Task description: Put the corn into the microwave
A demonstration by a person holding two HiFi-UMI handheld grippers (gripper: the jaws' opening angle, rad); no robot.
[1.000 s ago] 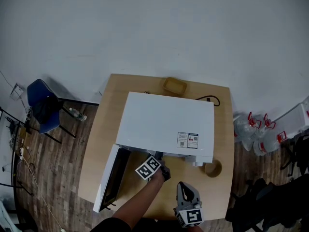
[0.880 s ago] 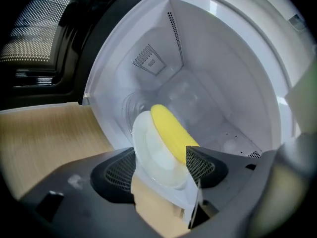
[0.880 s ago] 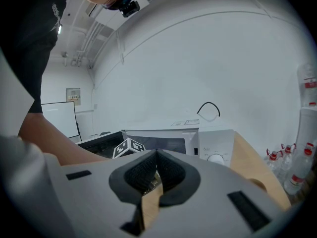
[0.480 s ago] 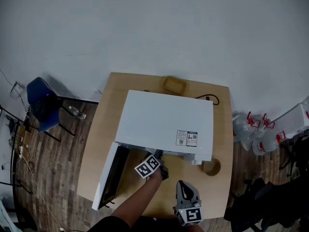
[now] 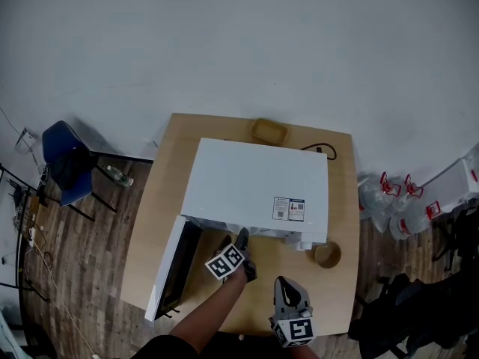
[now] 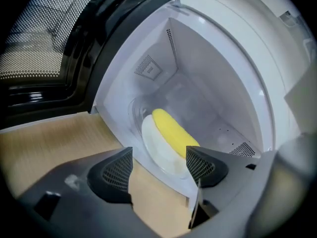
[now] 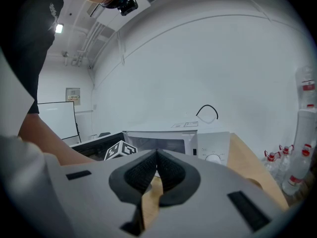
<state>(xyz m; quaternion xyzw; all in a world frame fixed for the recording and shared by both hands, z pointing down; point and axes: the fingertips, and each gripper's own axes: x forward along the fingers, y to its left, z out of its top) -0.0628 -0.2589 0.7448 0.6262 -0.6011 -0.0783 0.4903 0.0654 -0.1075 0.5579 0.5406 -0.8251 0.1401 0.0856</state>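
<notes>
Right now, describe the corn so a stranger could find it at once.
Find the white microwave on the wooden table, its door open. Inside lies a white plate, and the corn rests on it: the only yellow thing in that pale cavity.

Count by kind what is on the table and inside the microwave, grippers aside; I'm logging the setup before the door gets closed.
microwave: 1
corn: 1
white plate: 1
brown dishes: 2
Total: 5
</notes>
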